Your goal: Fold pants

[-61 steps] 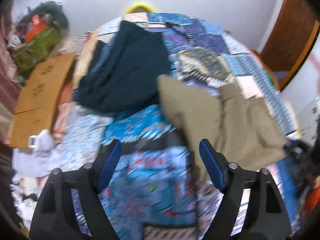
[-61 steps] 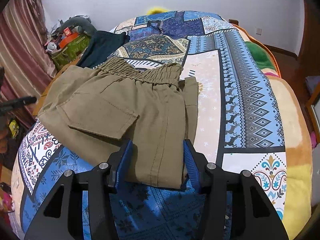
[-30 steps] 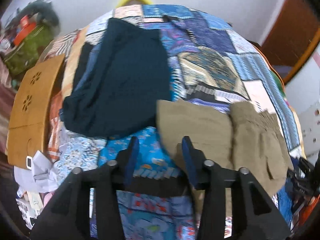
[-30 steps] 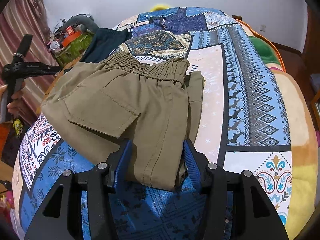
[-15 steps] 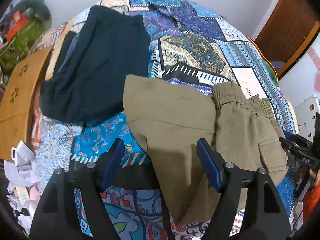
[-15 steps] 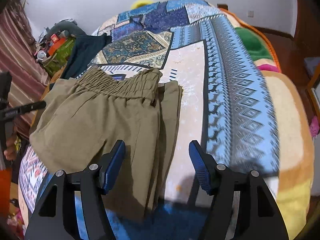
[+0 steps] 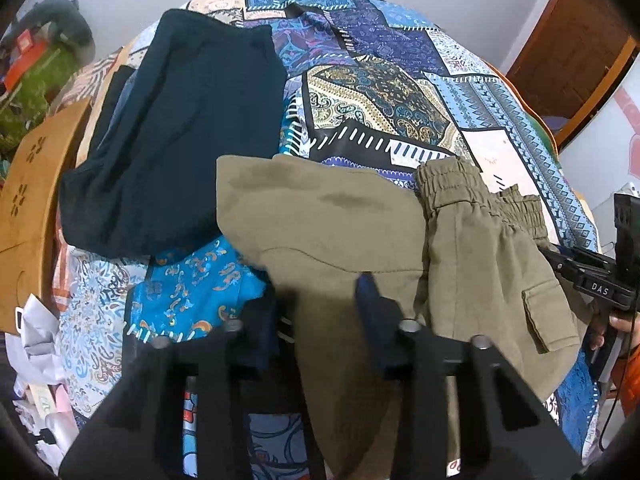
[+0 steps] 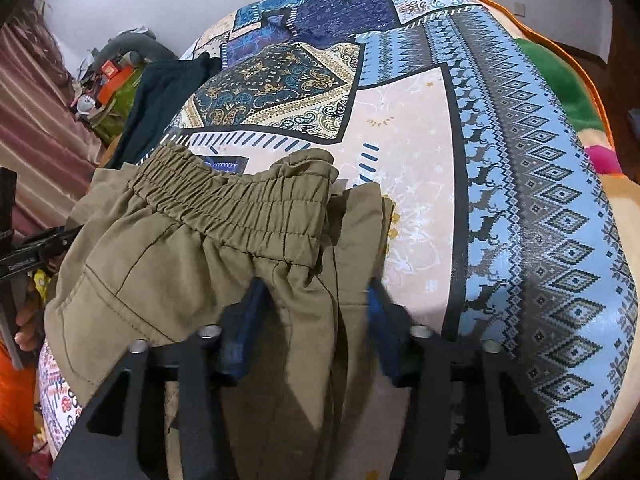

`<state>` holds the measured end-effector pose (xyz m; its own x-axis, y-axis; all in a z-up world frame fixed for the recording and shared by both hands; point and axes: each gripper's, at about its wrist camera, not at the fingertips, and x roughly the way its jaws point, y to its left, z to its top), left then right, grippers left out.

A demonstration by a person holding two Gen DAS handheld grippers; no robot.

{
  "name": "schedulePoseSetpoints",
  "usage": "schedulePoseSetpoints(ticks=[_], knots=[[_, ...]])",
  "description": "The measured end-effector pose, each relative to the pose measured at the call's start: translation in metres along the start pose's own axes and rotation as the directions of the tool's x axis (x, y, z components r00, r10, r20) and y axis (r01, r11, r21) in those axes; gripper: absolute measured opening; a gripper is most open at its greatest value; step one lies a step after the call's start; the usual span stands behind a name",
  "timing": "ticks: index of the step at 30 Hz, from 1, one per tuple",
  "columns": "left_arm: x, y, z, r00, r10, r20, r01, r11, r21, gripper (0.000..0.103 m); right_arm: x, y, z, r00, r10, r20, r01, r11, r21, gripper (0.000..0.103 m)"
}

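Note:
The olive pants (image 7: 360,220) lie folded on the patterned bedspread (image 7: 384,92), elastic waistband (image 8: 240,204) toward the far side. My left gripper (image 7: 320,296) has its jaws partly closed around the near edge of the folded leg part; the cloth passes between the blue pads. My right gripper (image 8: 312,300) straddles the pants (image 8: 168,264) just below the waistband, with cloth bunched between its blue pads. The right gripper also shows at the right edge of the left wrist view (image 7: 592,276).
A dark navy garment (image 7: 176,128) lies on the bed left of and behind the pants. A wooden board (image 7: 28,200) and clutter sit at the left bedside. A green and orange blanket (image 8: 556,64) lies along the bed's right side. A wooden door (image 7: 568,36) stands behind.
Half a second ago both grippers were wide open over the pants. Now both have narrowed around the cloth and moved in closer; the waistband is bunched up.

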<state>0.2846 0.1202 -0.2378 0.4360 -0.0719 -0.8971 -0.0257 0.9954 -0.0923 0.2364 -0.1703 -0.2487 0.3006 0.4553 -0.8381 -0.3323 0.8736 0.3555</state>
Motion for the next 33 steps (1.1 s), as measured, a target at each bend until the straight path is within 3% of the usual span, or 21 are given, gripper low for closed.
schedulePoseSetpoints(ticks=[3, 6, 11, 21, 27, 33], knots=[[-0.007, -0.004, 0.000, 0.999, 0.030, 0.033, -0.031, 0.999, 0.016, 0.015, -0.004, 0.005, 0.000, 1.000, -0.022, 0.023, 0.023, 0.999, -0.035, 0.024], [-0.016, -0.005, 0.002, 0.998, 0.030, 0.051, -0.030, 0.999, 0.010, 0.011, -0.011, 0.017, 0.003, 0.997, -0.064, 0.051, 0.068, 0.994, -0.089, 0.018], [-0.042, 0.002, 0.009, 0.996, -0.033, 0.085, 0.036, 0.999, -0.029, 0.004, -0.025, 0.026, 0.013, 0.993, -0.076, 0.088, 0.085, 0.990, -0.112, 0.017], [-0.104, 0.012, 0.027, 0.974, 0.008, 0.225, -0.005, 1.000, -0.014, 0.003, -0.069, 0.073, 0.045, 0.973, -0.044, 0.226, 0.090, 0.976, -0.199, 0.017], [-0.138, 0.039, 0.043, 0.948, 0.061, 0.311, -0.048, 0.998, -0.047, 0.003, -0.081, 0.114, 0.075, 0.953, -0.023, 0.303, 0.106, 0.960, -0.259, 0.016], [-0.156, 0.081, 0.060, 0.928, 0.108, 0.356, -0.078, 0.992, -0.096, 0.003, -0.067, 0.150, 0.110, 0.941, -0.003, 0.337, 0.109, 0.949, -0.296, 0.016]])
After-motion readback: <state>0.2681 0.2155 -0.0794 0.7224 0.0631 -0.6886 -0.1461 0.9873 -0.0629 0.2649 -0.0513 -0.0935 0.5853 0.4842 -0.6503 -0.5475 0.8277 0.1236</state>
